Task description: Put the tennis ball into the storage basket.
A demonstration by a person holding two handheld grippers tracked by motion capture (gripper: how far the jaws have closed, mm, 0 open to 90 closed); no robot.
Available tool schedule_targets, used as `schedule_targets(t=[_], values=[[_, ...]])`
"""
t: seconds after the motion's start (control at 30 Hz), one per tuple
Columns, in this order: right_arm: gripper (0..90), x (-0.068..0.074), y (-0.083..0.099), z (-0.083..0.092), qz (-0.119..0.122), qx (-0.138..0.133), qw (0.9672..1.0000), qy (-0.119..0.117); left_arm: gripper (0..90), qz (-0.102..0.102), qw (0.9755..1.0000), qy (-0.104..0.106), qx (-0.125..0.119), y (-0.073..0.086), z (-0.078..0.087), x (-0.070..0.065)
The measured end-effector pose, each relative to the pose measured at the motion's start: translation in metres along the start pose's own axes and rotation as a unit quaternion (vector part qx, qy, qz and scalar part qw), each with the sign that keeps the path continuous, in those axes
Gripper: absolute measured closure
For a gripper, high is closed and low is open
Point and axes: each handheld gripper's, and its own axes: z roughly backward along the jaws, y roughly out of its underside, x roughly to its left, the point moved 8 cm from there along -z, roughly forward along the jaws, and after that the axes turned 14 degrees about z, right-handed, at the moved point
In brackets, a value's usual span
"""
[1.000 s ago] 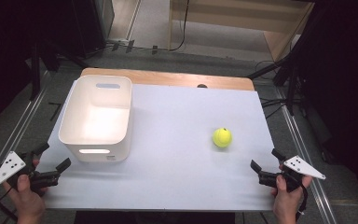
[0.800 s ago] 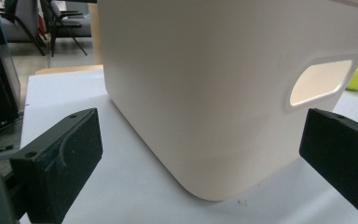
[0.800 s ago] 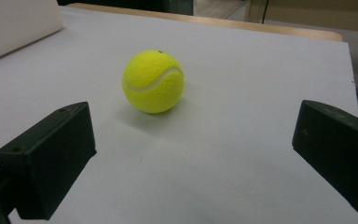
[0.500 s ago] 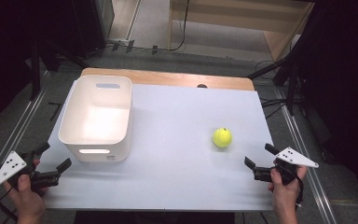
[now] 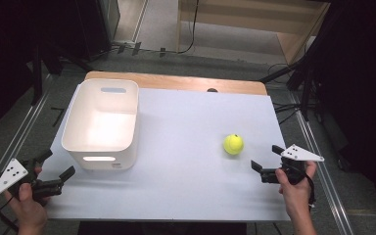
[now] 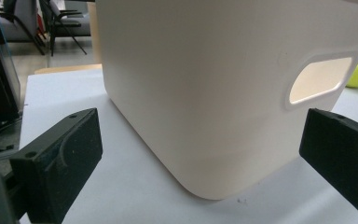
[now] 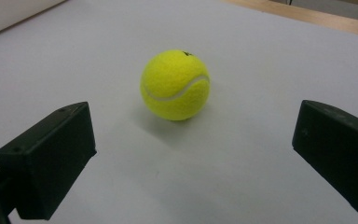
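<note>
On the right side of the surface (image 5: 186,147) the tennis ball (image 5: 233,144) sits just ahead of the right claw (image 5: 268,161), jaws wide apart, so I'd come in low and centred, squeezing at its widest part.

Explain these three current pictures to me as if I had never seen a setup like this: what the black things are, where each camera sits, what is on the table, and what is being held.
No robot here: a person holds a two-jaw grasping tool in each hand. The high view looks down on the table, with the left tool at lower left and the right tool at lower right. The other two cameras ride on the tools and look out between their black jaws. On the table stand a white bin, which the left tool's camera sees close up, and a yellow tennis ball, which lies just ahead of the right tool. Both tools are open and hold nothing.
</note>
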Motion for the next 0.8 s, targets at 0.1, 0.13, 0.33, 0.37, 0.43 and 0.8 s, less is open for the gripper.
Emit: schedule_targets(t=[0.1, 0.13, 0.33, 0.37, 0.43, 0.8], values=[[0.0, 0.000, -0.002, -0.002, 0.002, 0.007, 1.0000, -0.003, 0.0, -0.001, 1.0000, 0.000, 0.001, 0.000, 0.000, 0.000], [0.0, 0.001, -0.003, -0.005, 0.006, 0.015, 0.9998, -0.008, 0.0, -0.001, 1.0000, 0.000, 0.000, 0.000, 0.000, 0.000], [0.0, 0.001, -0.007, -0.010, 0.013, 0.034, 0.9992, -0.016, 0.0, 0.000, 1.0000, 0.000, 0.000, 0.000, 0.000, 0.000], [0.0, 0.002, -0.009, -0.013, 0.016, 0.042, 0.9987, -0.023, 0.0, 0.001, 1.0000, 0.001, 0.000, 0.000, 0.000, 0.000], [0.0, 0.003, -0.010, -0.015, 0.022, 0.049, 0.9982, -0.028, 0.0, 0.001, 1.0000, 0.001, 0.000, 0.000, 0.000, 0.000], [0.0, 0.004, -0.020, -0.029, 0.042, 0.084, 0.9941, -0.053, 0.0, 0.002, 1.0000, 0.001, 0.000, 0.000, 0.000, 0.000]])
